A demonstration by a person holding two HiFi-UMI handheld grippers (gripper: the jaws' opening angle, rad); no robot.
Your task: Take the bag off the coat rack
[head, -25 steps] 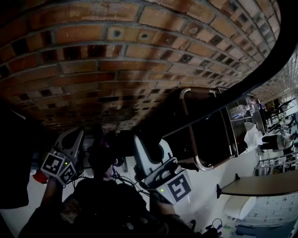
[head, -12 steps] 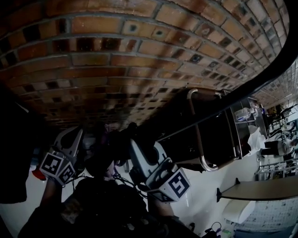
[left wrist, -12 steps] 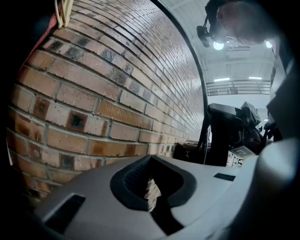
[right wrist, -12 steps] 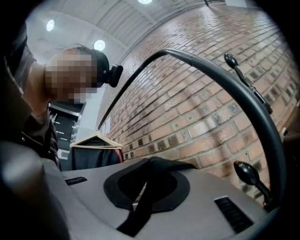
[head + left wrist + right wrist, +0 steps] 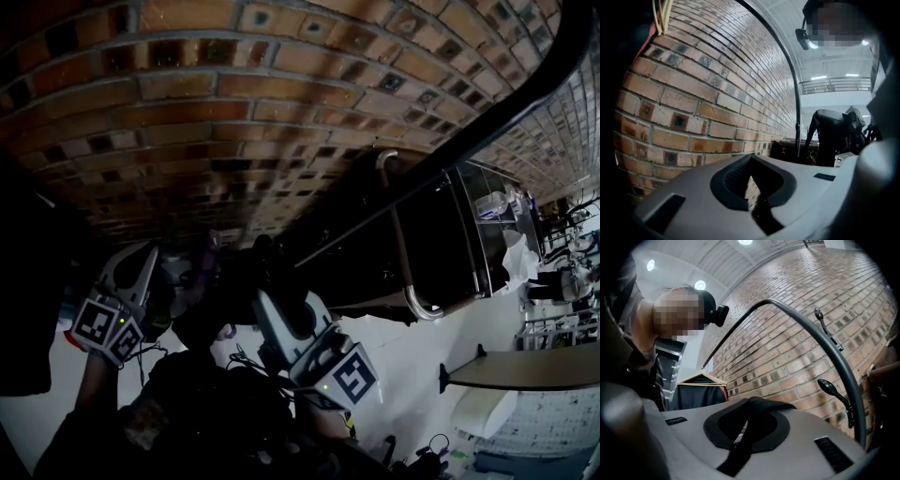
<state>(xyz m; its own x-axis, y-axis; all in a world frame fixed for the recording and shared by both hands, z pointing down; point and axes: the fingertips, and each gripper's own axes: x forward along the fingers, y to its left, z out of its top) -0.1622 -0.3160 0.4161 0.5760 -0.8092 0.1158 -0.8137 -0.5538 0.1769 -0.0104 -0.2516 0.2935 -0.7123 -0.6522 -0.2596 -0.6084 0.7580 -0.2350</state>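
We see a rough, matt brick wall [image 5: 234, 112]. The coat rack [image 5: 820, 341] looks like smooth dark metal tube, its hooks [image 5: 828, 386] glossy. The left gripper [image 5: 753, 193] and right gripper [image 5: 749, 423] have matt grey plastic shells. The strap [image 5: 733, 455] is woven black cloth, and the far hanger [image 5: 711, 379] is pale wood.

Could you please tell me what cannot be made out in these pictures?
1. Bag's body: head view shows only a dark mass low in the frame, in shadow.
2. Left claw: left gripper view, a dark patch sits low in the slit; holding something or not, unclear.
3. Black strap in the right claw: right gripper view, its far end vanishes behind the claw tips, so whether it hangs on a hook is hidden.
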